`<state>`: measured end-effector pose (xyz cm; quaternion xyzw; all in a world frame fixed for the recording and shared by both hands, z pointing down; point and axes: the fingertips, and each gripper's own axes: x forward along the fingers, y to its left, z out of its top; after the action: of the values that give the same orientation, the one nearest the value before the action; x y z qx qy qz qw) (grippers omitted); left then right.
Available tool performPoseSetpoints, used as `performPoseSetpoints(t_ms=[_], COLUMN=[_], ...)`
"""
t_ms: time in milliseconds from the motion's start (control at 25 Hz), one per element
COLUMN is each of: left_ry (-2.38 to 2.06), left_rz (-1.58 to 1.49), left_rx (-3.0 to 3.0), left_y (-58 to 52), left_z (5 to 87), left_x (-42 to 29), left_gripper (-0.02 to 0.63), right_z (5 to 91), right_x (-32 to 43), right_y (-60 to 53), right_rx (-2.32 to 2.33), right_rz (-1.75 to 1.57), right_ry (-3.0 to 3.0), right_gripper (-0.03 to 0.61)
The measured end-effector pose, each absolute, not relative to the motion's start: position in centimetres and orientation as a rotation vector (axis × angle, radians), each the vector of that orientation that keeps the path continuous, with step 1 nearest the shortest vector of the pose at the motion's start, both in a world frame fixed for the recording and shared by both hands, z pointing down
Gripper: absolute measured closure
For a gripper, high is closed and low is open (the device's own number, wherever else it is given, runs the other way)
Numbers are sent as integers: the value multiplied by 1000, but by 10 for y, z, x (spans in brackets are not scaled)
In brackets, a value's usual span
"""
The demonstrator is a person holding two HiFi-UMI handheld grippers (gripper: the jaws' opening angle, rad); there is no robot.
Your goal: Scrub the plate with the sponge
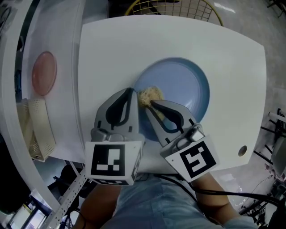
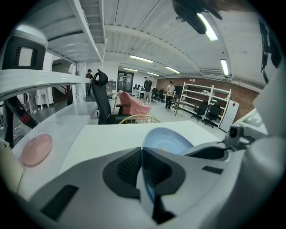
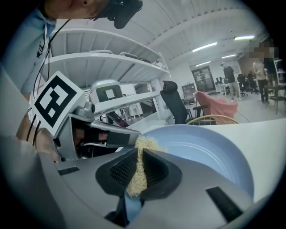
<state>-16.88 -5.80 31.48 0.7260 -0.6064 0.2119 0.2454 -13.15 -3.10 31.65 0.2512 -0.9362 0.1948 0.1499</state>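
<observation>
Blue plate (image 1: 183,89) sits mid-worktop (image 1: 111,49), nothing in it except the sponge (image 1: 151,95) at its near-left rim. Left claw (image 1: 132,93) is clamped tight on that same rim; in the left gripper view a thin blue edge runs between the pads, no gap. Right claw (image 1: 149,103) is closed on the sponge: the yellowish fibrous wad is squeezed between the pads in the right gripper view (image 3: 144,145), sticking out past the tips and lying against the plate's inner face (image 3: 210,156). The two claws are just beside each other, tips nearly touching. The worktop is white, with a small round hole (image 1: 242,150) near its right edge. To the left, on a separate lower white surface, there's a pink dish (image 1: 44,73) and beside it a cream mesh item (image 1: 38,129); can't tell what that is. A yellow wire basket (image 1: 178,6) stands beyond the far edge. Room behind: black office chair (image 2: 105,100), open shelving (image 2: 201,96), strip lights, a few people standing far off (image 2: 170,91).
</observation>
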Motion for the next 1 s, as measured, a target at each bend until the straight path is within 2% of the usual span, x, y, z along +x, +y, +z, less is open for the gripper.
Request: performPoseSetpoints(t_ms=[480, 1000], left_ry=[-1689, -1737], left_rz=[577, 627], left_rx=[2011, 2007], left_y=[-52, -42], left_z=[308, 302], left_x=[-175, -173], left_gripper=[591, 591], right_z=[325, 346], right_x=[-143, -114], right_y=[18, 50], right_rx=[526, 440], right_rz=[629, 636], right_ry=[-2690, -2607], right_gripper=[538, 538])
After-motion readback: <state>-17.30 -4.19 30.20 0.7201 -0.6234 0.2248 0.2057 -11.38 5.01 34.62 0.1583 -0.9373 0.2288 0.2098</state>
